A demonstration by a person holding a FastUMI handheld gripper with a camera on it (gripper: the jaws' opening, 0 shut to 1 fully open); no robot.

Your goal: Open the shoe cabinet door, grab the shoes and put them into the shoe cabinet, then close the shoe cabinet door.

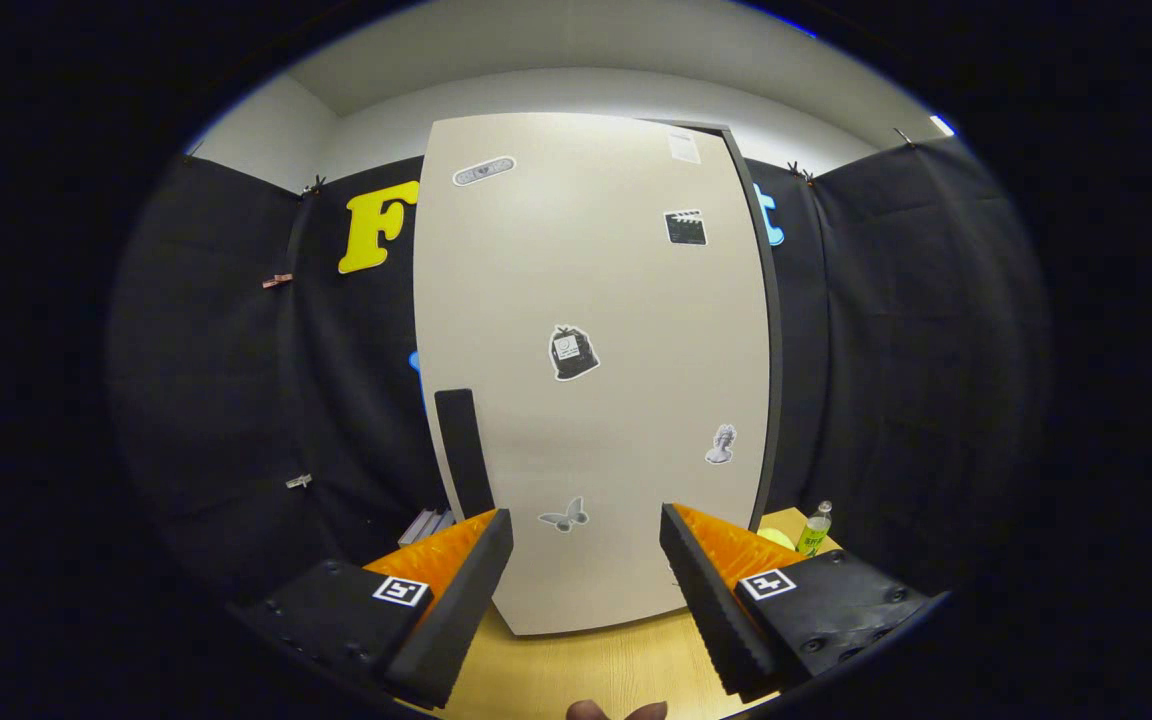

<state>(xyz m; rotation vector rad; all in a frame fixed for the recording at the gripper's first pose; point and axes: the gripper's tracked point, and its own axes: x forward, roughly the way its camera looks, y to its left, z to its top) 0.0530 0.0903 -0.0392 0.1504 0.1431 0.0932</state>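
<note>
— Shoe cabinet door (591, 370): where does it stand?
— Upright on the wooden table (576, 670), just ahead of the gripper (586, 570), pale and stickered, with a dark handle (464, 450) near its left edge.
— And the claw?
— Released; its fingers are spread wide, gripping nothing.
— What surrounds it?
— Black cloth walls. A green bottle (815, 530) stands right of the cabinet.

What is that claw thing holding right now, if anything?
Nothing. The gripper is open, its fingers apart and empty, just in front of the shoe cabinet door, with the black handle ahead of one finger.
</note>
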